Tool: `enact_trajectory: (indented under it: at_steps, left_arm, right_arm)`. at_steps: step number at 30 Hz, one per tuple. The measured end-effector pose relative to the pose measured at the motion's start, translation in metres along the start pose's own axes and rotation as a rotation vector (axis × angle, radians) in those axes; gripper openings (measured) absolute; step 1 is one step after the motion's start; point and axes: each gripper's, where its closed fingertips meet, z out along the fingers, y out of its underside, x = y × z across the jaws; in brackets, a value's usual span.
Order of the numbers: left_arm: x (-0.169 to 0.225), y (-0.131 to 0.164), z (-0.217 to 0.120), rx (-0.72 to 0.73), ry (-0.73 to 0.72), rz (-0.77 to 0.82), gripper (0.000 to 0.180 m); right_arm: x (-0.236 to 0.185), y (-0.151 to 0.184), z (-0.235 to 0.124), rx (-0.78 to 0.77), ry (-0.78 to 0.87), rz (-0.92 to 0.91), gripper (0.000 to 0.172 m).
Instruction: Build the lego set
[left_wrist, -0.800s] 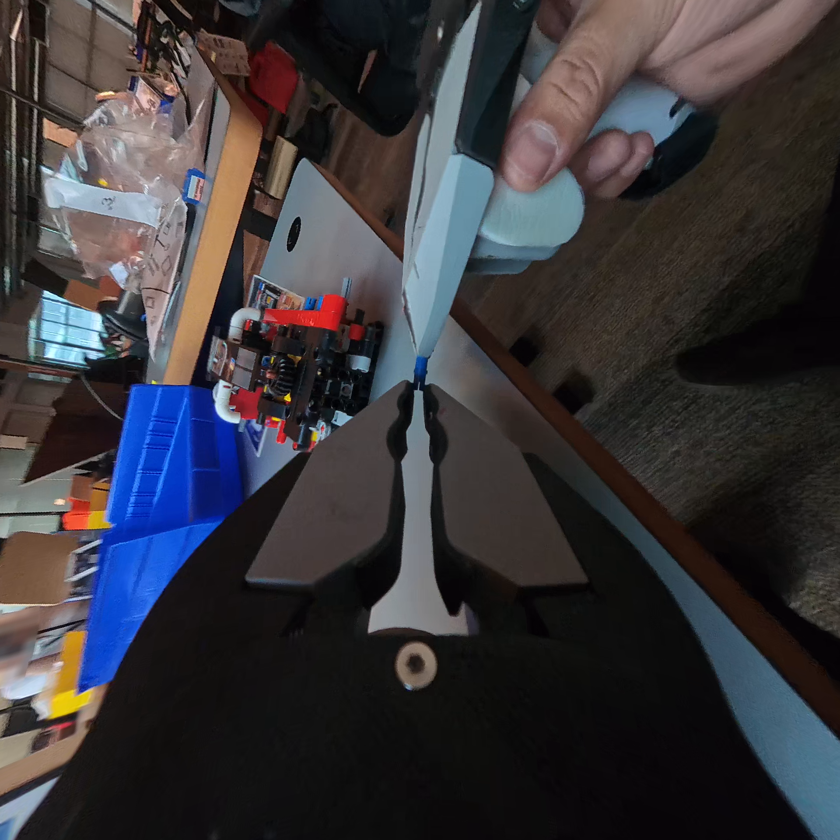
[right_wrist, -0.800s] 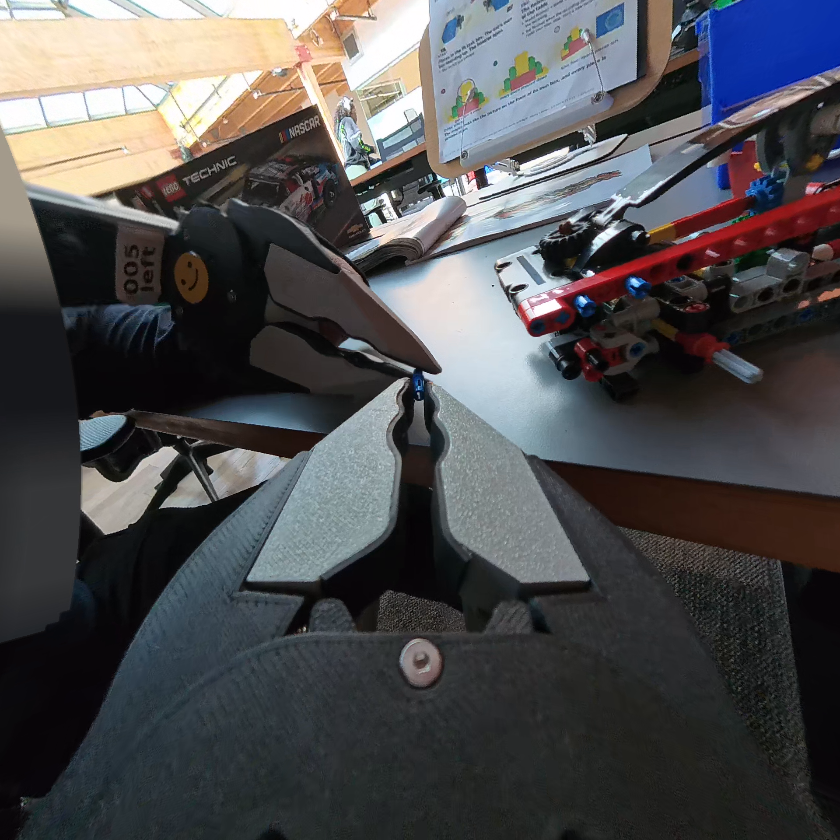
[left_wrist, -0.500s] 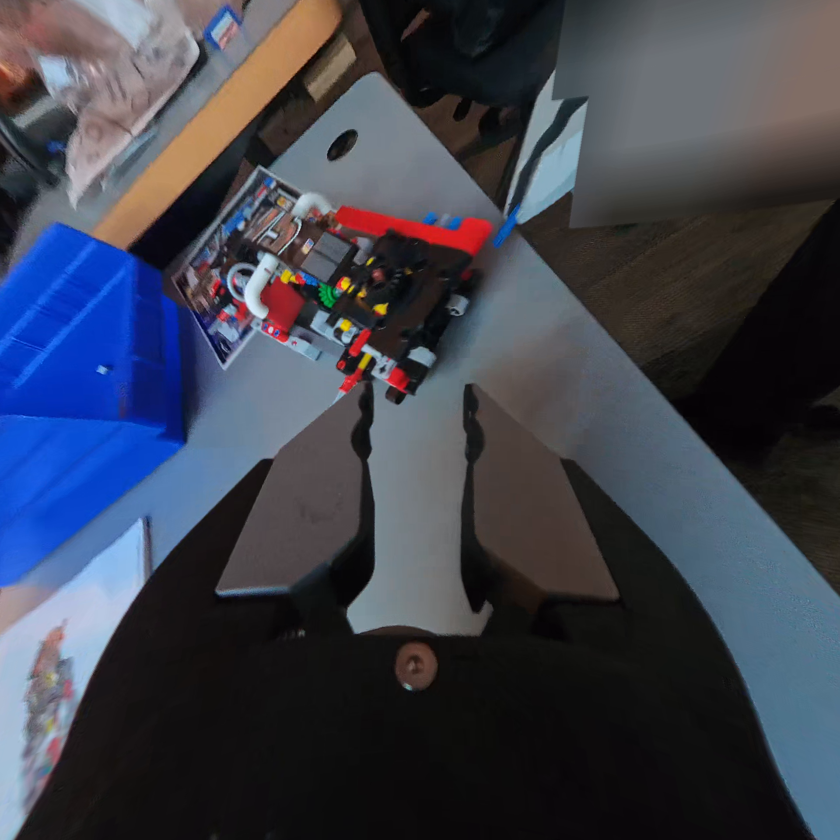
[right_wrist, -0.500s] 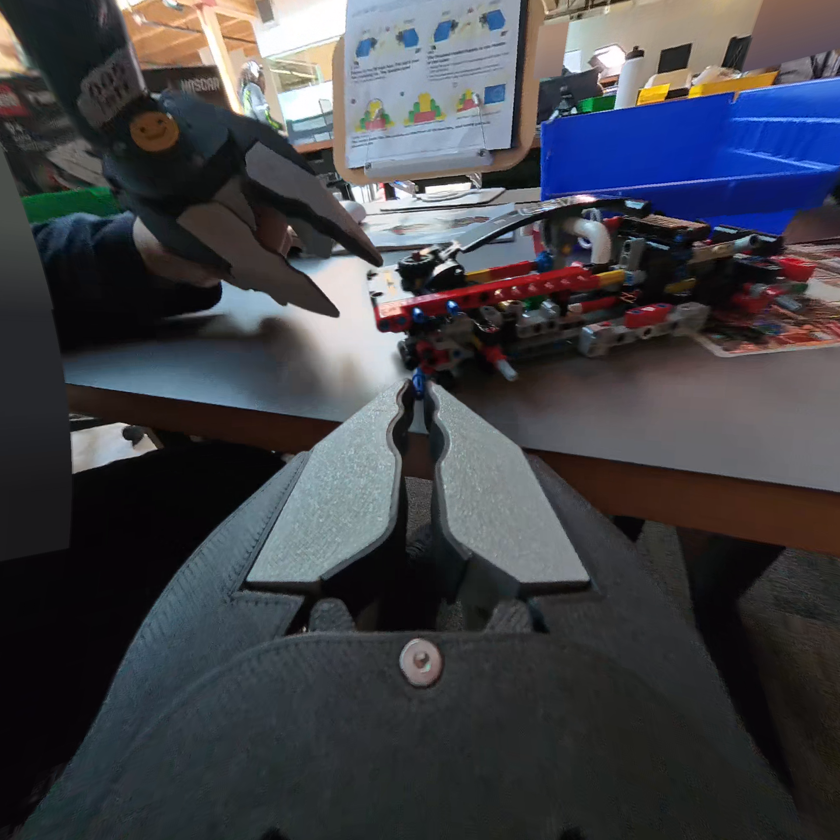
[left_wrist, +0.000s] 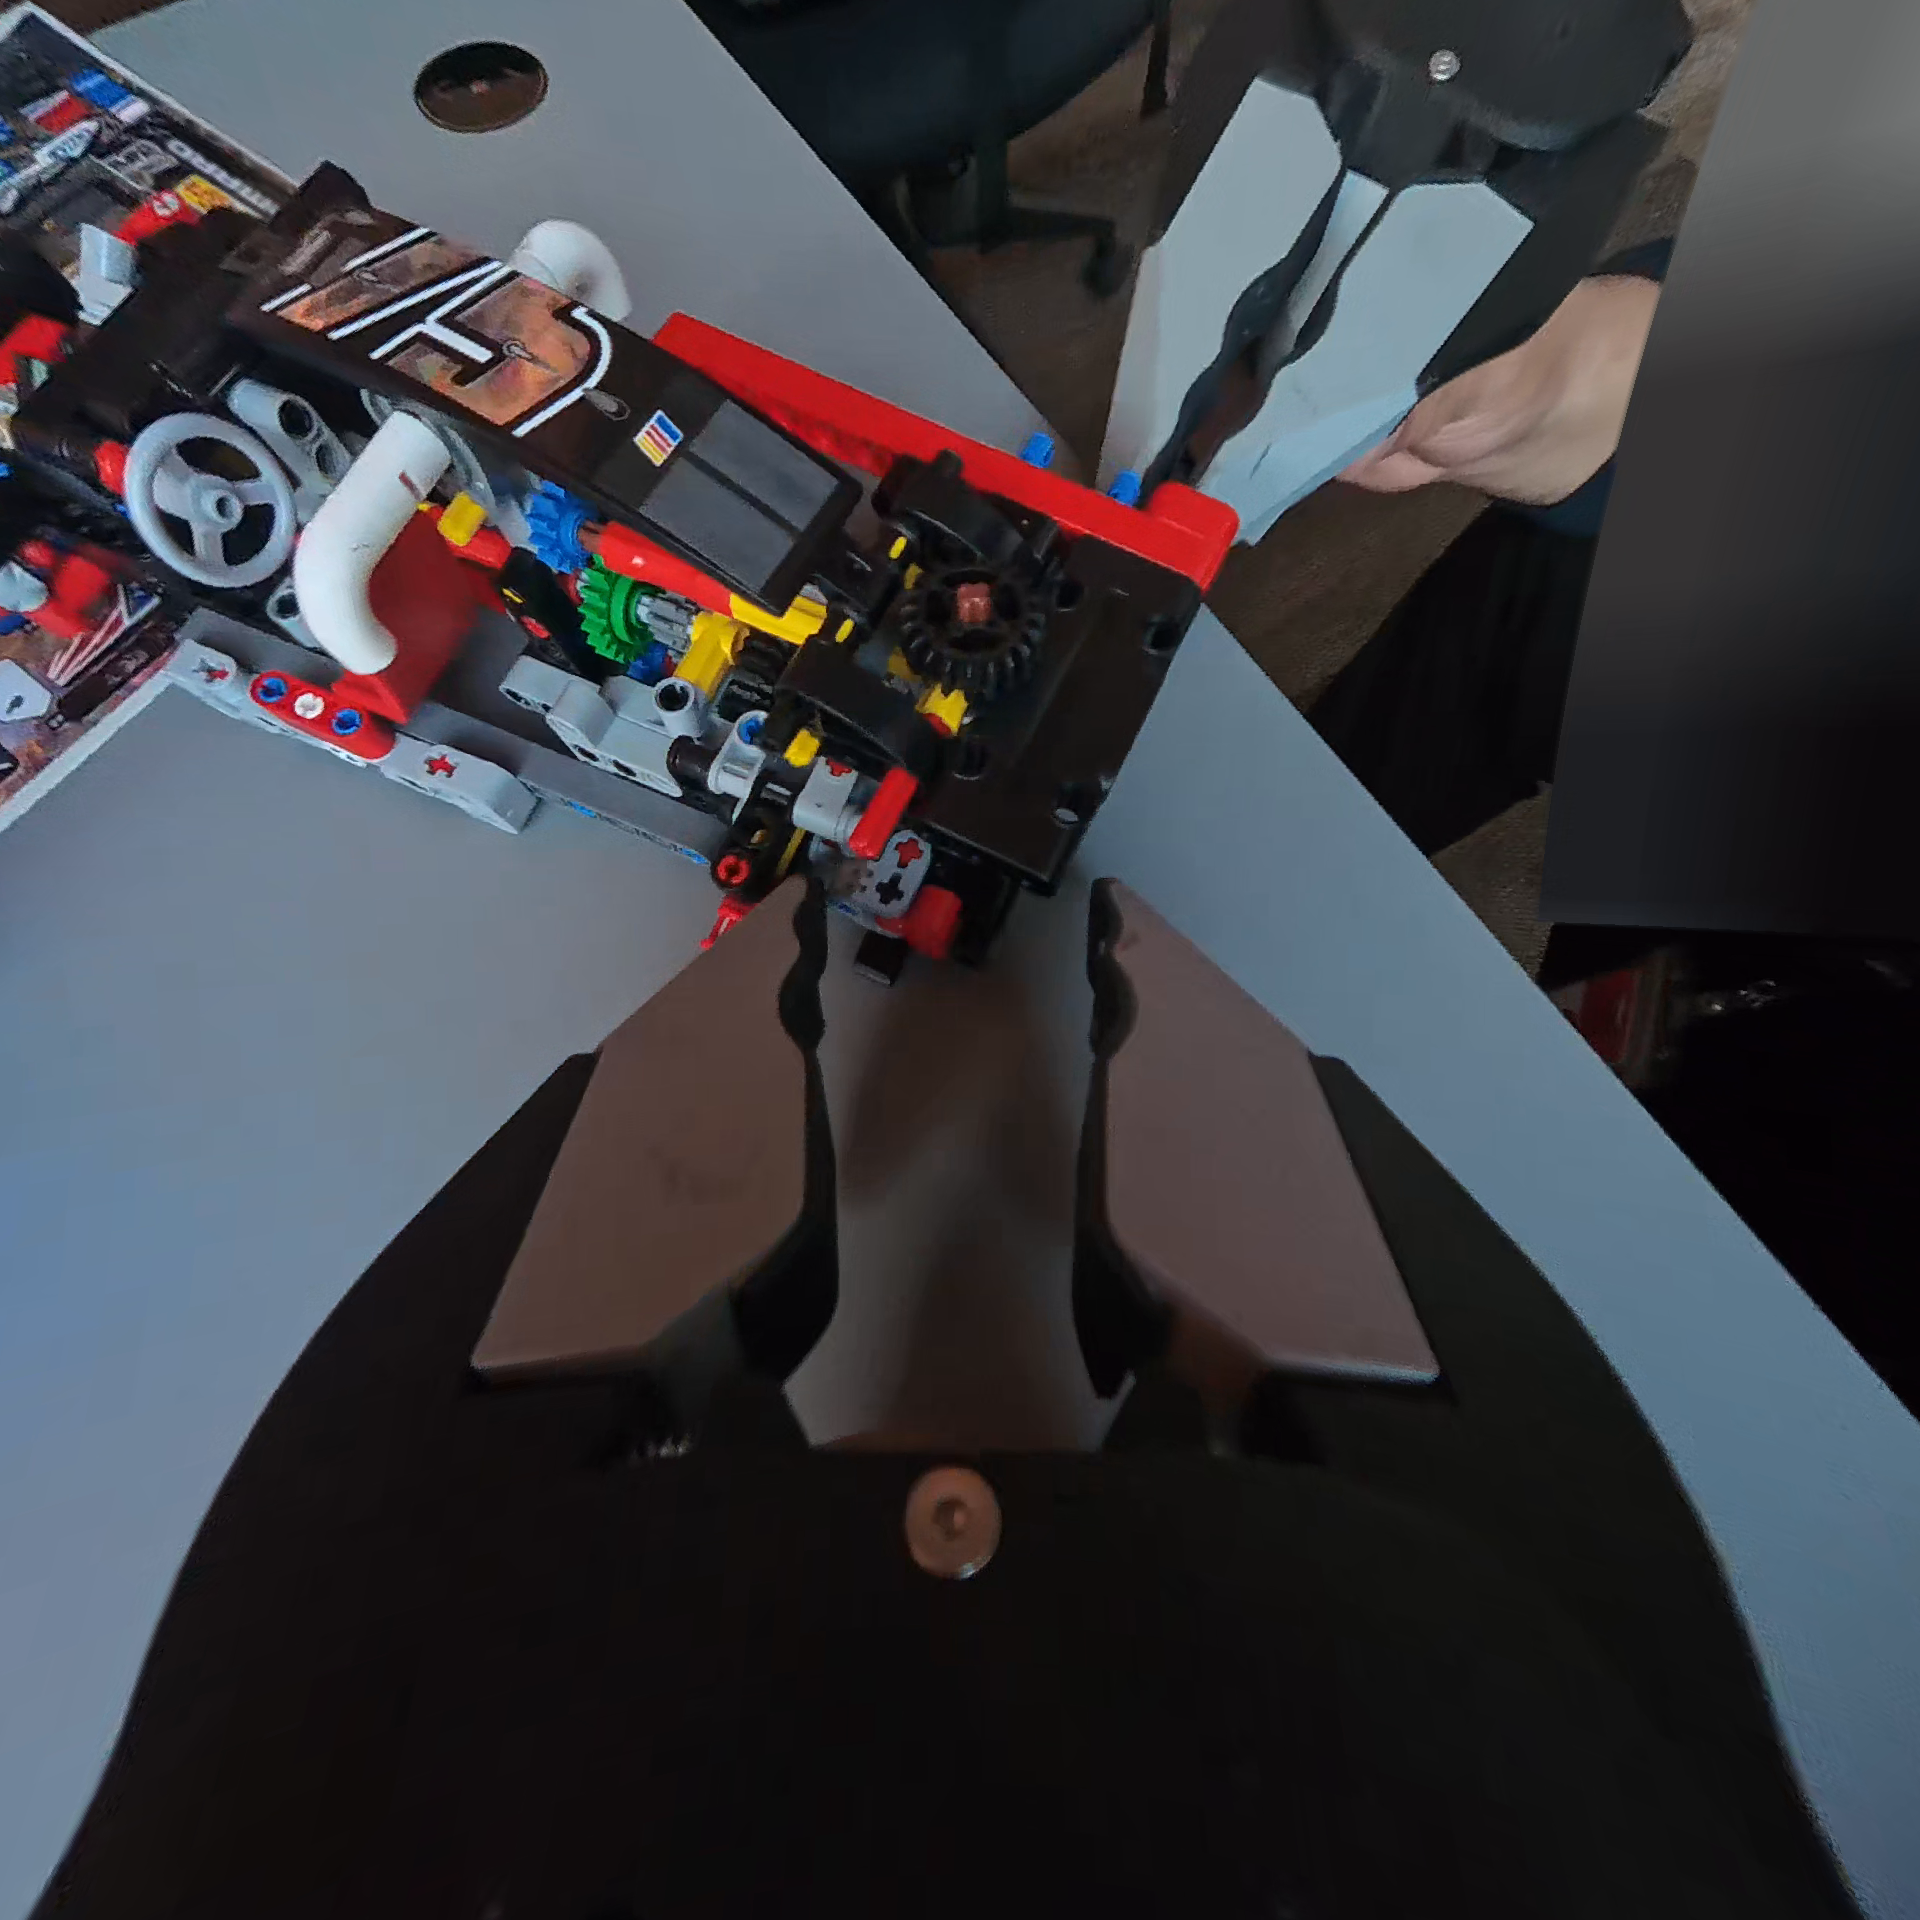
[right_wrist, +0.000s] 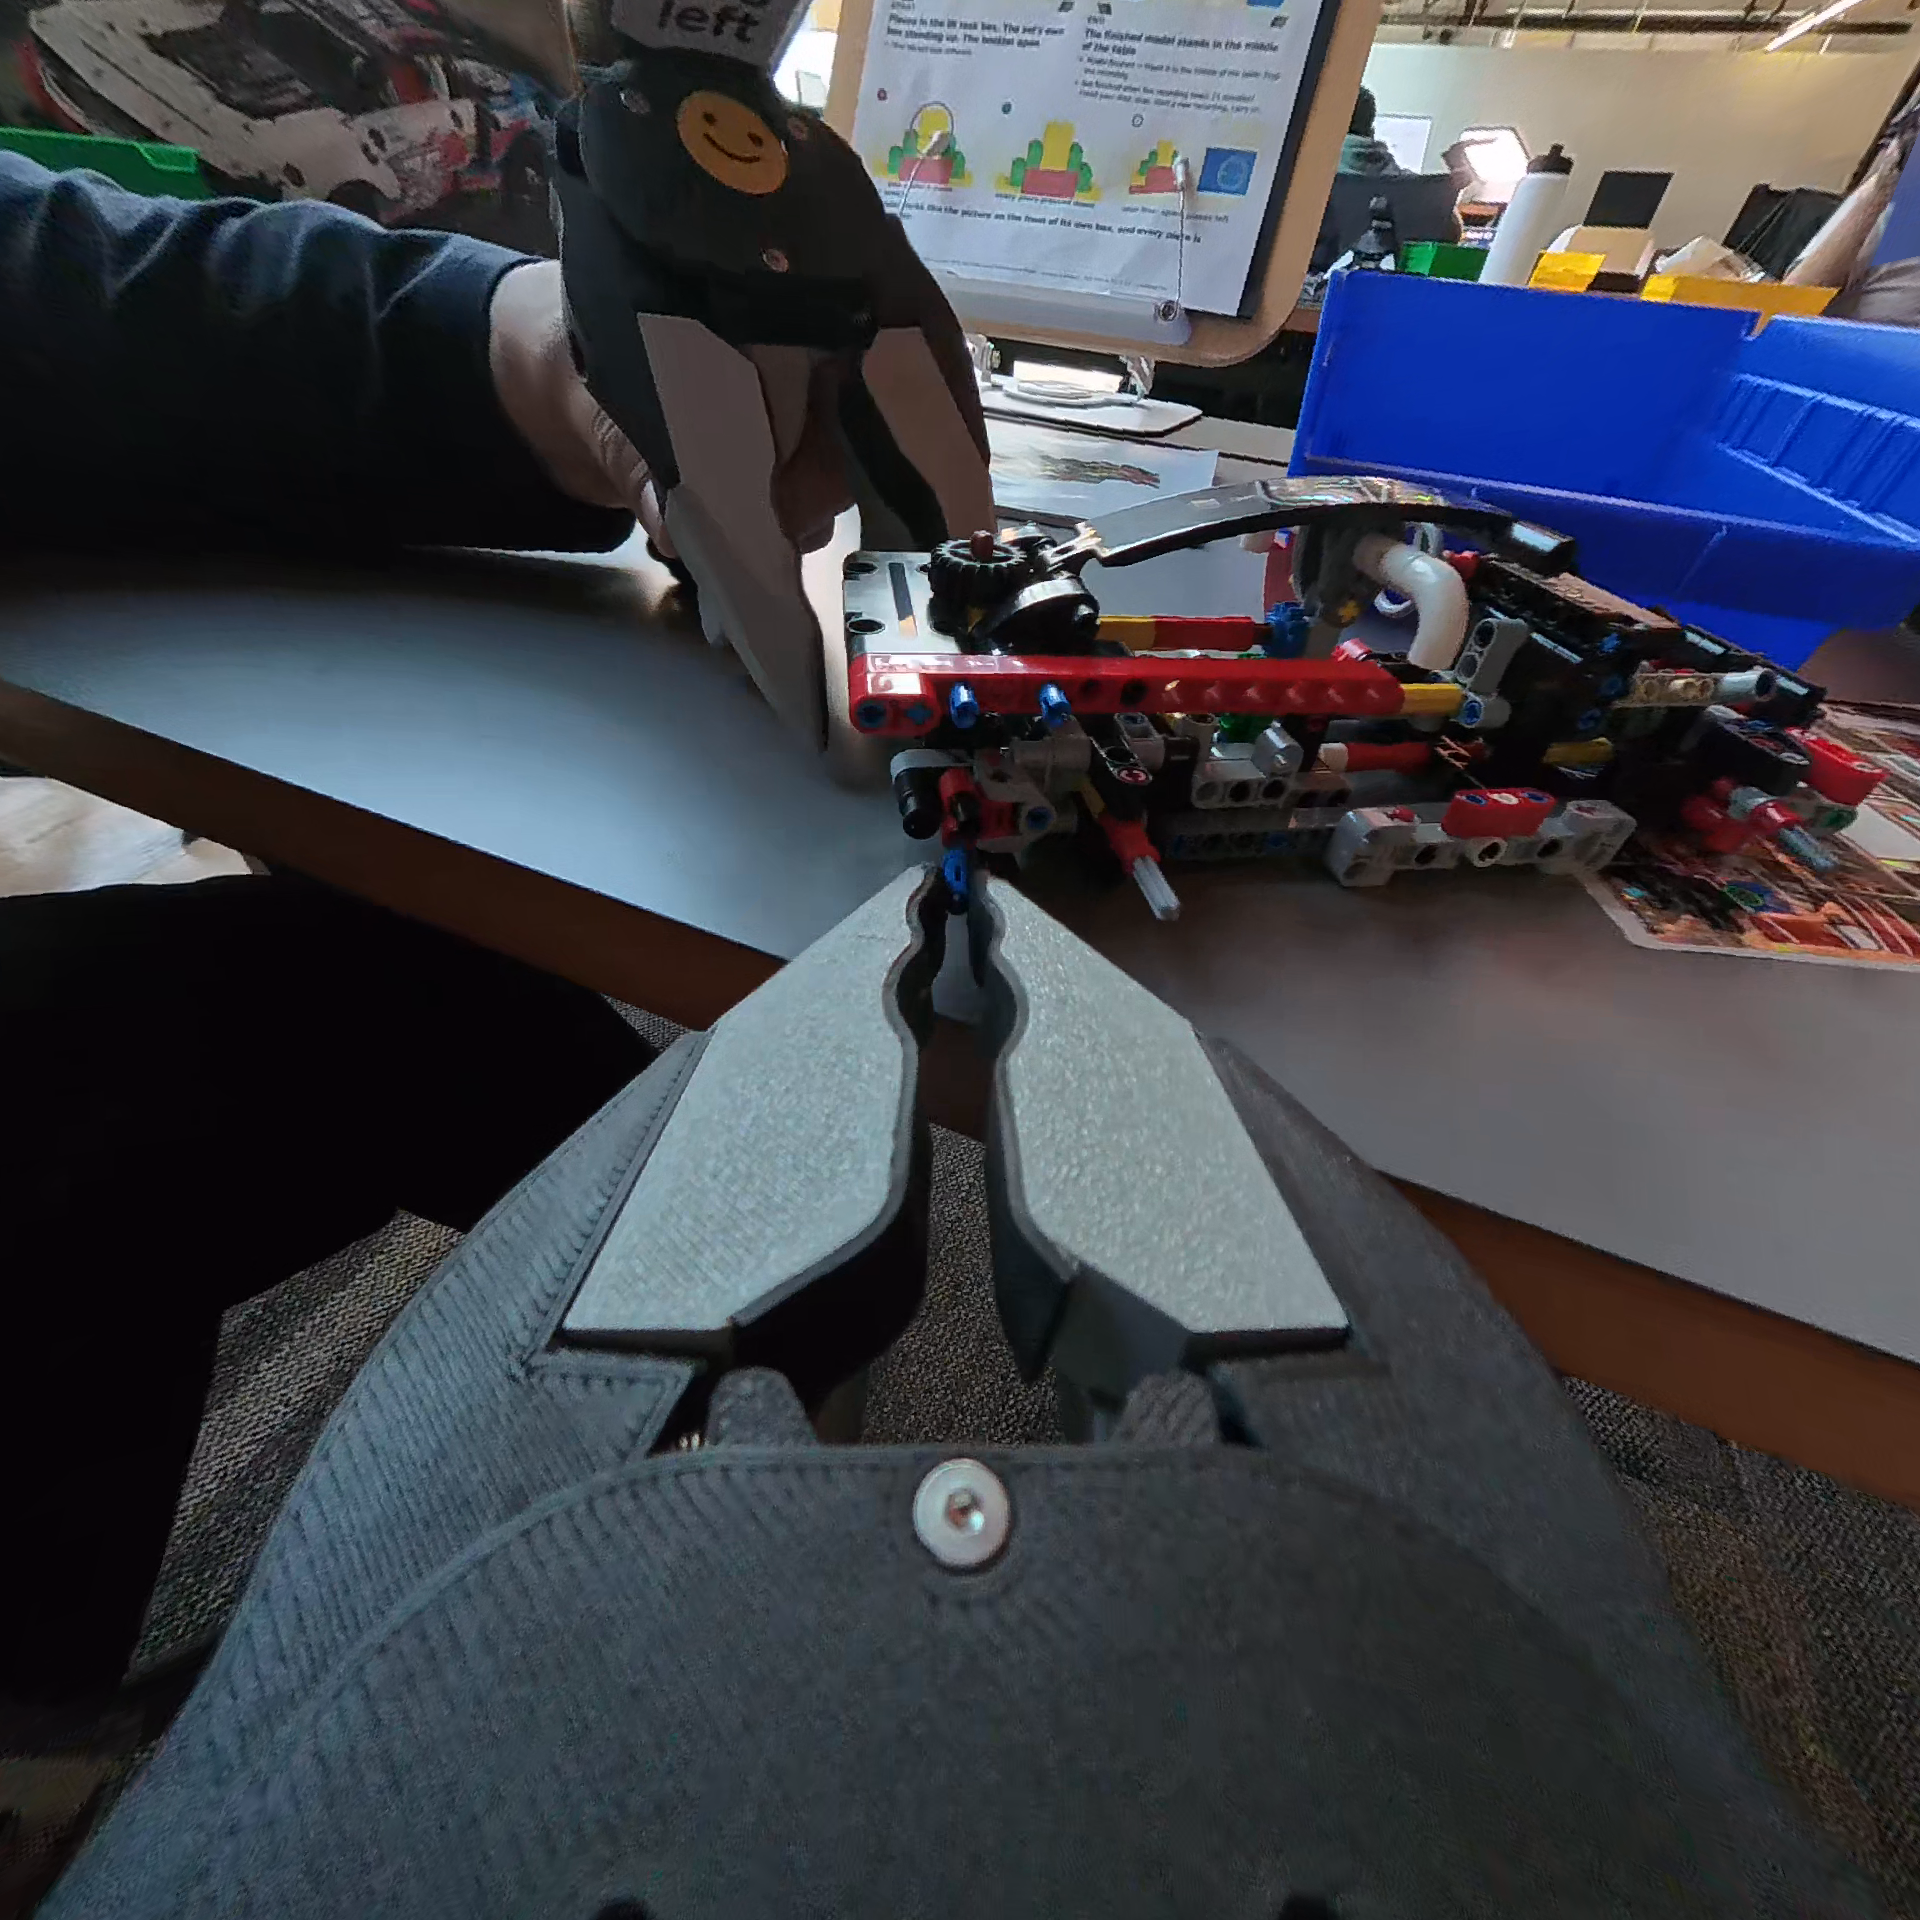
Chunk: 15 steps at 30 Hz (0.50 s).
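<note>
Desk (right_wrist: 436, 727) bare nr front edge, free passage. Brick car model (right_wrist: 1299, 727) blocks centre; blue bin (right_wrist: 1558, 416) close behind.

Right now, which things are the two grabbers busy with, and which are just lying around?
Busy with:
right gripper pinching a blue peg
left gripper, open, at the toy car model

Lying around:
blue bin
instruction sheet
picture sheet

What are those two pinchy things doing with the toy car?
A person holds a tool in each hand beside a half-built brick car on a grey table. The right tool is shut on a tiny blue pin, close to the car's front. The left tool is open and holds nothing, its tips at the car's front end.
</note>
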Motion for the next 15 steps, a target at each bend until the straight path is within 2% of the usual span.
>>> enact_trajectory:
  at_steps: [5,8,15]
  left_arm:
    - [-0.002,-0.001,0.0,0.007,0.003,-0.015,0.046]
    - [-0.007,0.002,-0.002,0.001,-0.011,0.012,0.035]
    - [-0.002,0.008,-0.009,0.009,0.094,-0.002,0.034]
  right_arm:
    - [0.002,0.001,0.002,0.016,0.006,0.015,0.001]
    - [0.0,-0.001,0.004,0.032,-0.011,0.033,0.001]
    - [-0.012,-0.003,0.009,0.042,-0.04,0.042,0.001]
